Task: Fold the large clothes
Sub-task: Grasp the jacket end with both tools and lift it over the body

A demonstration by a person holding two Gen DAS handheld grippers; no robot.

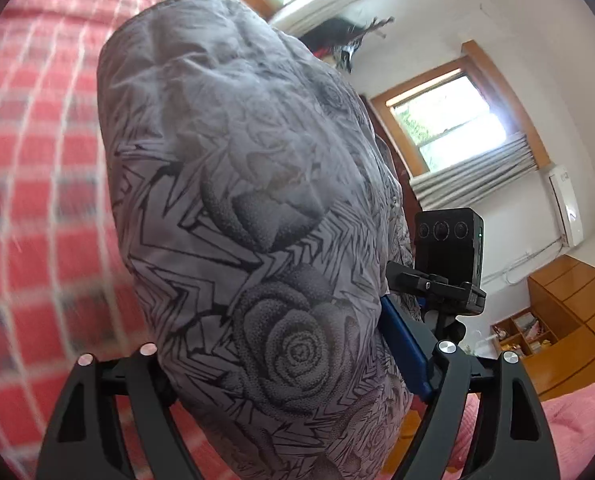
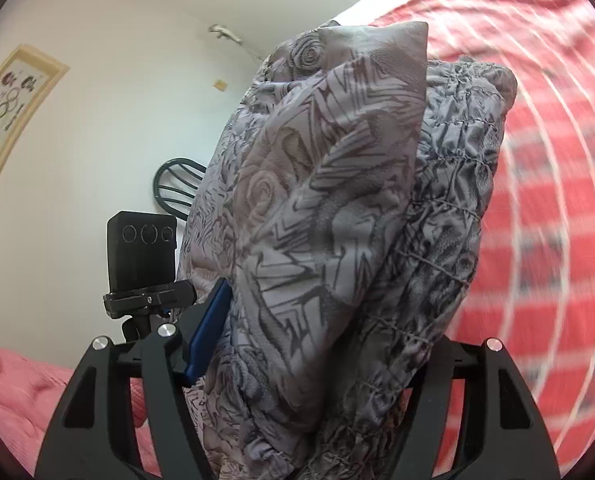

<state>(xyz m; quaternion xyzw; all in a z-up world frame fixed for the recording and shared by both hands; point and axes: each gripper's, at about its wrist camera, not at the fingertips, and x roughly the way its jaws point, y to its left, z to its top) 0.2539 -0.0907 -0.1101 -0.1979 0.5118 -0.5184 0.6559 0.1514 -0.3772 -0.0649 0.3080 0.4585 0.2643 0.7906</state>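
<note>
Above the red checked bed (image 1: 37,200), both grippers' fingers, left (image 1: 289,380) and right (image 2: 297,360), apparently clamp thick bunches of the grey rose-print garment (image 1: 237,160); lift evenly, keeping edges aligned.

Black hand-held gripper (image 1: 285,368), silver screws, blue pads

No readable text in either view
The air conditioner (image 1: 568,206) carries a small mark too tiny to read; the framed picture (image 2: 9,114) shows linked rings and figures, no legible words
</note>
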